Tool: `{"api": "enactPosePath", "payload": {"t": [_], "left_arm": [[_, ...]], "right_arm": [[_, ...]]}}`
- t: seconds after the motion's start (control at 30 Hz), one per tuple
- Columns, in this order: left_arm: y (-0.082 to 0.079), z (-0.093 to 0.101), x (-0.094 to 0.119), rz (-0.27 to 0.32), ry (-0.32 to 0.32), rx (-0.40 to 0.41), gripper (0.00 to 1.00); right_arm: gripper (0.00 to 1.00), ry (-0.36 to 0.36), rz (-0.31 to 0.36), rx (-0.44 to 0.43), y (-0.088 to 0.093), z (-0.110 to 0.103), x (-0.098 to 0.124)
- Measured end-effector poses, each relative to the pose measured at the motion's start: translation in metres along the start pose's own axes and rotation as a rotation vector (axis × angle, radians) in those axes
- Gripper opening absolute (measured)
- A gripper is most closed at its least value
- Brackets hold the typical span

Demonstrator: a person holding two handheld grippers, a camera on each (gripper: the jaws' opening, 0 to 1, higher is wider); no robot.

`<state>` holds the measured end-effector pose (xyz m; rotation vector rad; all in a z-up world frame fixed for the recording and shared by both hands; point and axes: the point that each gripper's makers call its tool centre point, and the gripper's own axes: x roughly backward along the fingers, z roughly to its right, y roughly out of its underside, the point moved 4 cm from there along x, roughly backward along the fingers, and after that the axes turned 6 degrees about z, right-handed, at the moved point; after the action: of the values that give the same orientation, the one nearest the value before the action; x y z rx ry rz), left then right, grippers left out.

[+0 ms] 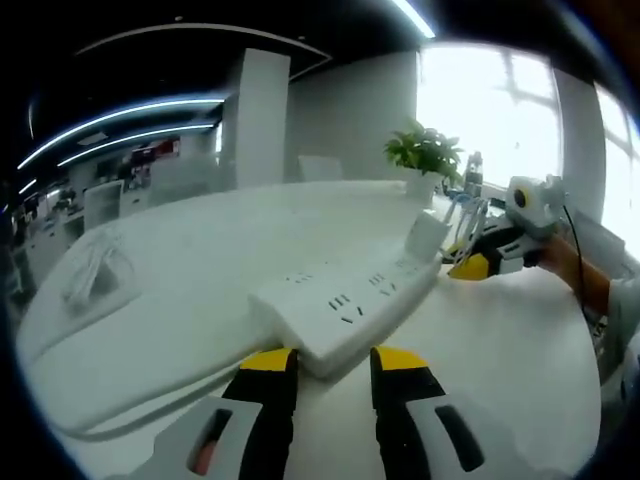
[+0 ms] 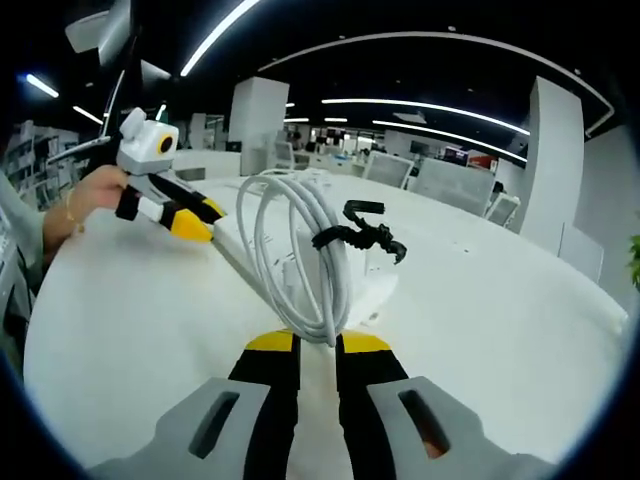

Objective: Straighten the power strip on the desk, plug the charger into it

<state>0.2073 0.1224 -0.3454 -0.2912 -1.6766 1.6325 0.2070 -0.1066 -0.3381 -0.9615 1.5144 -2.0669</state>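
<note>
A white power strip [image 1: 340, 305] lies on the white desk [image 1: 200, 260], and my left gripper [image 1: 335, 362] has its yellow-tipped jaws closed on the strip's near end. The white charger block [image 1: 425, 237] stands at the strip's far end, with my right gripper [image 1: 466, 266] beside it. In the right gripper view, my right gripper [image 2: 318, 343] is shut on the charger's coiled white cable [image 2: 300, 250], which is bound by a black tie [image 2: 365, 238]. The coil hangs over the power strip [image 2: 372, 285]. My left gripper [image 2: 200, 225] touches the strip's far end there.
A potted plant [image 1: 425, 153] stands at the desk's far edge near a bright window. A loose white bundle [image 1: 95, 270] lies at the desk's left. A person's hand [image 2: 95, 190] holds the left gripper. Office chairs and desks [image 2: 440, 180] fill the background.
</note>
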Motion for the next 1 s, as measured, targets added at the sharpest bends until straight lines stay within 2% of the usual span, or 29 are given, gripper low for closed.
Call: {"api": "enactPosePath", "payload": {"t": [1.0], "left_arm": [[-0.0005, -0.0011, -0.0005, 0.005, -0.006, 0.005, 0.30]], "right_arm": [[0.09, 0.022, -0.007, -0.018, 0.0008, 0.0044, -0.0024]]}}
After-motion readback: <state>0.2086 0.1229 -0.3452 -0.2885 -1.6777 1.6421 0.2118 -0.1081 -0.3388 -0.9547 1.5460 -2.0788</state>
